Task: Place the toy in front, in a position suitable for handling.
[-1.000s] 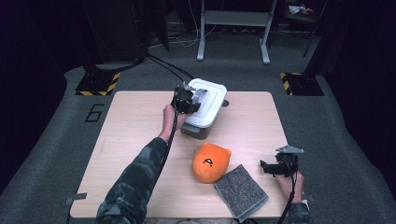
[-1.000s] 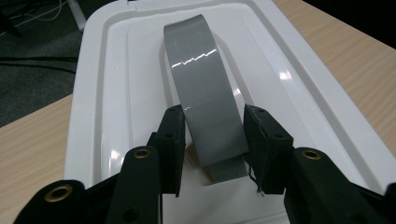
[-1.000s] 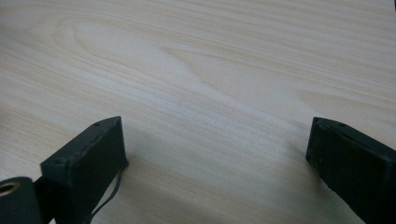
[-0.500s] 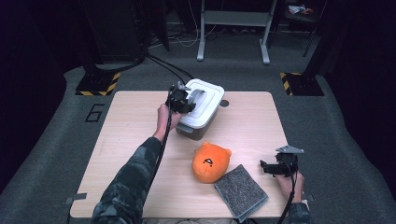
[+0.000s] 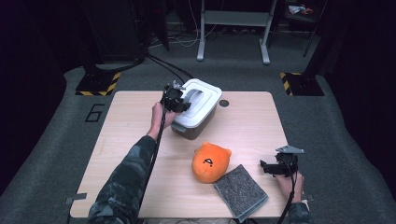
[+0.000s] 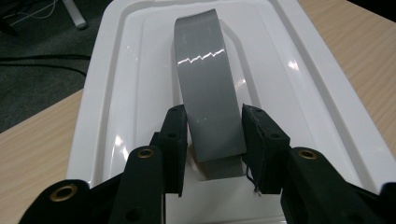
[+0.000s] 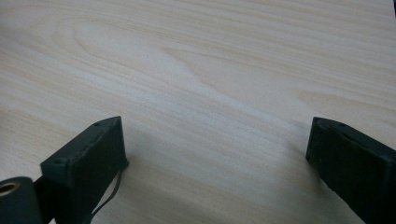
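Note:
A dark storage box with a white lid (image 5: 208,93) stands at the table's far middle, seeming slightly tilted. Its grey strap handle (image 5: 192,96) arches over the lid. My left gripper (image 5: 182,102) reaches in from the left, and in the left gripper view (image 6: 215,119) both jaws press the sides of the grey handle (image 6: 205,70) above the white lid (image 6: 121,93). My right gripper (image 5: 266,167) rests near the table's front right. It hangs open just above bare wood (image 7: 217,128) with nothing between the jaws.
An orange plush toy (image 5: 211,161) lies in front of the box, with a grey felt pad (image 5: 240,191) at the front edge beside it. A small round hole (image 5: 224,103) sits in the wooden table (image 5: 126,135) right of the box. Dark stands surround the table.
My left gripper has shifted slightly left and toward the person while holding the handle, and the box has moved and turned a little with it. The right gripper has stayed put.

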A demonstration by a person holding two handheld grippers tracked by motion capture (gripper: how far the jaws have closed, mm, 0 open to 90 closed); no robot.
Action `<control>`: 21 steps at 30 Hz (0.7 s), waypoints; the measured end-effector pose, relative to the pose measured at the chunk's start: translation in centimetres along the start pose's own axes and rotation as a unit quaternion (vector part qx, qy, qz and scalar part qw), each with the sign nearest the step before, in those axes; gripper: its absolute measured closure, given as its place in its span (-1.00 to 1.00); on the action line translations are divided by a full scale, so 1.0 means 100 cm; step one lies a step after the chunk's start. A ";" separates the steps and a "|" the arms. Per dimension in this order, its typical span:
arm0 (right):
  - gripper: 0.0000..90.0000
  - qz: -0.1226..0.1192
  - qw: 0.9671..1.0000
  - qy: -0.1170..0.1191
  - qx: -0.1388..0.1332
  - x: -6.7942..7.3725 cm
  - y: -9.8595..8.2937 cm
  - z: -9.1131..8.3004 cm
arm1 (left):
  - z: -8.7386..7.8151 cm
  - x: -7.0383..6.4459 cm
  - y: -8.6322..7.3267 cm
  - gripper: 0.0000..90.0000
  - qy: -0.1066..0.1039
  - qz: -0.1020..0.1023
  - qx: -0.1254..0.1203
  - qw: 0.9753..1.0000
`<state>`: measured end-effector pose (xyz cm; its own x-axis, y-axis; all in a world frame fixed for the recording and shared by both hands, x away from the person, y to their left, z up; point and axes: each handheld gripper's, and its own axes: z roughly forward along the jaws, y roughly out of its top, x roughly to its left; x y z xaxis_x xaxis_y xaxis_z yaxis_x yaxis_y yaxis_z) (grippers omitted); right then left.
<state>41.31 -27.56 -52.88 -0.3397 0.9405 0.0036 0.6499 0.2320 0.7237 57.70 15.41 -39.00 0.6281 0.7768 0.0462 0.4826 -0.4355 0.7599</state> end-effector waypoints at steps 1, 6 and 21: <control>-0.91 0.000 1.000 0.000 0.000 0.000 0.000 0.000 | 0.000 0.001 0.000 0.40 0.002 0.000 0.000 1.000; -0.91 0.000 1.000 0.000 0.000 0.000 0.000 0.000 | -0.003 0.009 -0.003 0.41 -0.001 0.002 0.000 1.000; -0.91 -0.001 1.000 0.000 -0.001 0.000 0.000 0.000 | -0.007 0.029 -0.009 0.45 0.008 0.000 -0.001 1.000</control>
<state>41.35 -27.56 -52.88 -0.3416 0.9398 0.0022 0.6480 0.2339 0.7248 58.62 18.36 -39.09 0.6172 0.7848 0.0566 0.4822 -0.4340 0.7610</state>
